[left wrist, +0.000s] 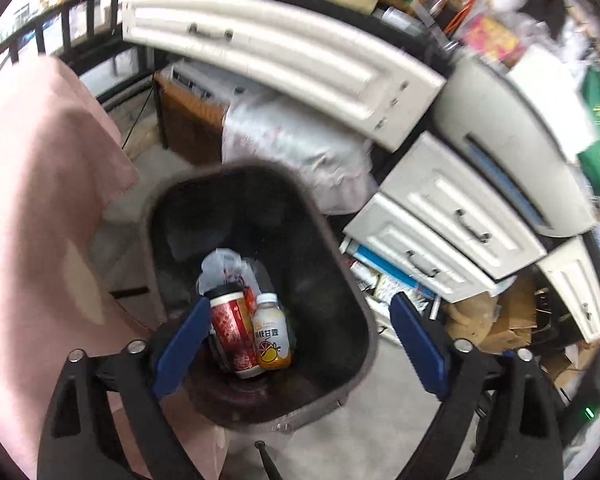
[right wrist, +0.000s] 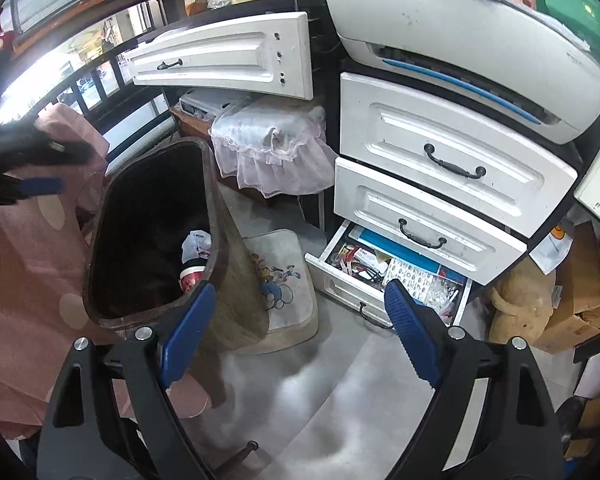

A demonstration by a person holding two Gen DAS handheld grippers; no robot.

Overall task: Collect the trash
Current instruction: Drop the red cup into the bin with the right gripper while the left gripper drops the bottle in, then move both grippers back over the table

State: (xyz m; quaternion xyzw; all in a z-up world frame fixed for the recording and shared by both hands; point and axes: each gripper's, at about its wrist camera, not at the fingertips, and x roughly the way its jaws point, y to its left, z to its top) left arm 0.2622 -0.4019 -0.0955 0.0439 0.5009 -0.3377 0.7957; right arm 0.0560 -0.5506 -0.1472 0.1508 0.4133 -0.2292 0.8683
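A dark brown trash bin stands on the floor right under my left gripper, which hangs open over its mouth with nothing between its blue pads. Inside lie a red can with a black lid, a small orange juice bottle and a crumpled plastic bag. In the right wrist view the same bin stands at the left, with the can and bag showing inside. My right gripper is open and empty over the grey floor, to the right of the bin. The left gripper shows at the far left above the bin.
White drawers stack at the right; the lowest one stands open with papers and small items. A cartoon floor mat lies beside the bin. Pink dotted cloth hangs left. A lace-covered stool stands behind. Cardboard boxes sit far right.
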